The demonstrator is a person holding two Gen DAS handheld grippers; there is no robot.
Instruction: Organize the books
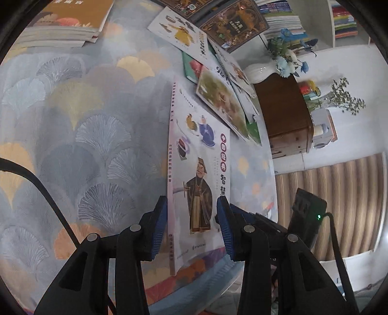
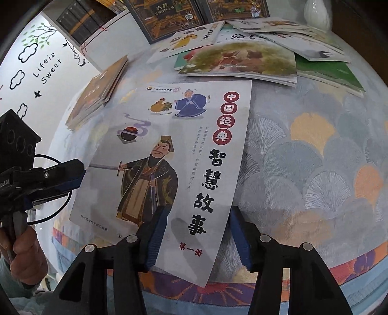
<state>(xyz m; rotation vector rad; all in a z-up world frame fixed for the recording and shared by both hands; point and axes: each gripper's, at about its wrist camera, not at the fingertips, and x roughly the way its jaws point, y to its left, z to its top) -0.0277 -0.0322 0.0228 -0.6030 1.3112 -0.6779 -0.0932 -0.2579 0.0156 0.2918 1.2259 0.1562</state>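
Note:
A thin white picture book with a robed swordsman on its cover lies near the front edge of the table; it also shows in the left wrist view. My left gripper is open, its blue pads either side of the book's spine edge; in the right wrist view it sits at the book's left edge. My right gripper is open over the book's lower right corner. Neither holds the book.
A stack of orange books lies at the far left. Several loose books lie scattered at the back, dark ones leaning behind. A white vase stands at the table edge. A brown cabinet stands beyond.

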